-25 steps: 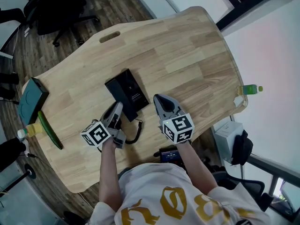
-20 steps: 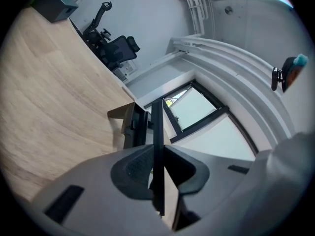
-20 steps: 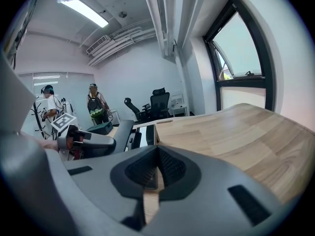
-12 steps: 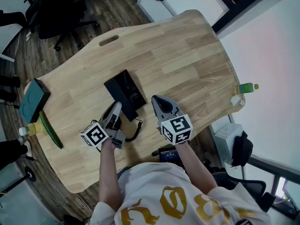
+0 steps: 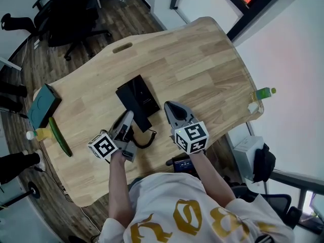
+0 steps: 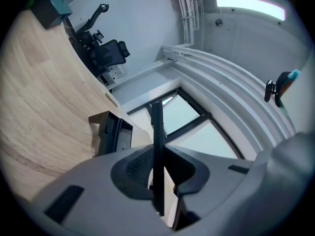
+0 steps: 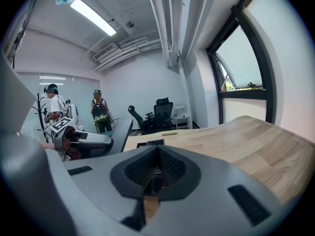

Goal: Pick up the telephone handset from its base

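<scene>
Left gripper view: your left tool [image 6: 158,181] is clamped on the thin dark handset [image 6: 156,132], near its base [image 6: 110,137] on the table [image 5: 202,59]. Right tool [image 7: 155,173]: closed, empty. Expect light, rigid, slick plastic; grip mid-length and mind the cord [image 5: 144,142].

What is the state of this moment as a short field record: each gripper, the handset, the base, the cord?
left gripper: shut on a thin dark bar, apparently the handset seen edge-on
right gripper: shut, nothing between the jaws, to the right of the base
base: black, flat on the table, ahead of both grippers
cord: coiled, lying on the table between the two grippers
handset clear of base: cannot tell
</scene>
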A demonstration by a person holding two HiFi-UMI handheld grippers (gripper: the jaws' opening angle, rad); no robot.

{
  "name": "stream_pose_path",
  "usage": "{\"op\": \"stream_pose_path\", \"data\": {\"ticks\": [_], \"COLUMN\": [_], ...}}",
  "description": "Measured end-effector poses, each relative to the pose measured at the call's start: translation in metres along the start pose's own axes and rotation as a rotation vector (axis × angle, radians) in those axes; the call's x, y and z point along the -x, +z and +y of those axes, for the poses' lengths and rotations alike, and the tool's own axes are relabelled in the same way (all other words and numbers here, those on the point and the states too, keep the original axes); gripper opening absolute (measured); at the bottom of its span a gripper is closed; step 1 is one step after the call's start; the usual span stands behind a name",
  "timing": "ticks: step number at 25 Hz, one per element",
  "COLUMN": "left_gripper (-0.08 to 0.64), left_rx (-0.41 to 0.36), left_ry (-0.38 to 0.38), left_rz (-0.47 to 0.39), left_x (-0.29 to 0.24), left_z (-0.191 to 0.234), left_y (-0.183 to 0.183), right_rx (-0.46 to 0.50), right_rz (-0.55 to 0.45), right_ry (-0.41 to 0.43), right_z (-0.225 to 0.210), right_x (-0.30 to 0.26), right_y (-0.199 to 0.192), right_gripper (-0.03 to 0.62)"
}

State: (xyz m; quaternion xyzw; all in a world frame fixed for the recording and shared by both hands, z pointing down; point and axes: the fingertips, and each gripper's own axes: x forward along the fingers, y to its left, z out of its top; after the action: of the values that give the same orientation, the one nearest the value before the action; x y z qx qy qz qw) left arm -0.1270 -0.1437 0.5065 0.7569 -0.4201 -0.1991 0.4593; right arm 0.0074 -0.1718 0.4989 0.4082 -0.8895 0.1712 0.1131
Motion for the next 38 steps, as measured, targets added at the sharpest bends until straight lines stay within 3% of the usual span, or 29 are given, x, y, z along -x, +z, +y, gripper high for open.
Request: {"op": "stream_pose_path", "data": {"ticks": [8,17,30,34,38], "left_gripper": [0.071,0.071,0.071,0.071,0.071], "left_rx": [-0.01,-0.023,-0.037,-0.011,-0.04], "left_ry": [-0.04,-0.083,-0.148,-0.098,-0.143], "left_rz": [-0.04,-0.048,-0.051,-0.046,-0.056], "left_x": [0.02,0.046,0.058,0.063,0.061], "left_z": [-0.019,-0.036,-0.056,-0.046,-0.052], "left_y": [0.009,0.004,0.004,0.0,0.003], "right_rx": [0.001,0.109,0.131,0.127,0.125], "right_rz": [-0.09,-0.067,-0.102,-0.107,-0.1], "right_ry": [0.006,0.001,-0.056,-0.071,-0.081], "right_z": [0.019,0.05,0.057,0.054,0.051], "right_x": [0.016,0.032,0.051,0.053,0.056], "right_y": [0.022,0.018,0.028,0.03,0.028], "right_gripper": [0.005,0.005,0.005,0.005,0.005]}}
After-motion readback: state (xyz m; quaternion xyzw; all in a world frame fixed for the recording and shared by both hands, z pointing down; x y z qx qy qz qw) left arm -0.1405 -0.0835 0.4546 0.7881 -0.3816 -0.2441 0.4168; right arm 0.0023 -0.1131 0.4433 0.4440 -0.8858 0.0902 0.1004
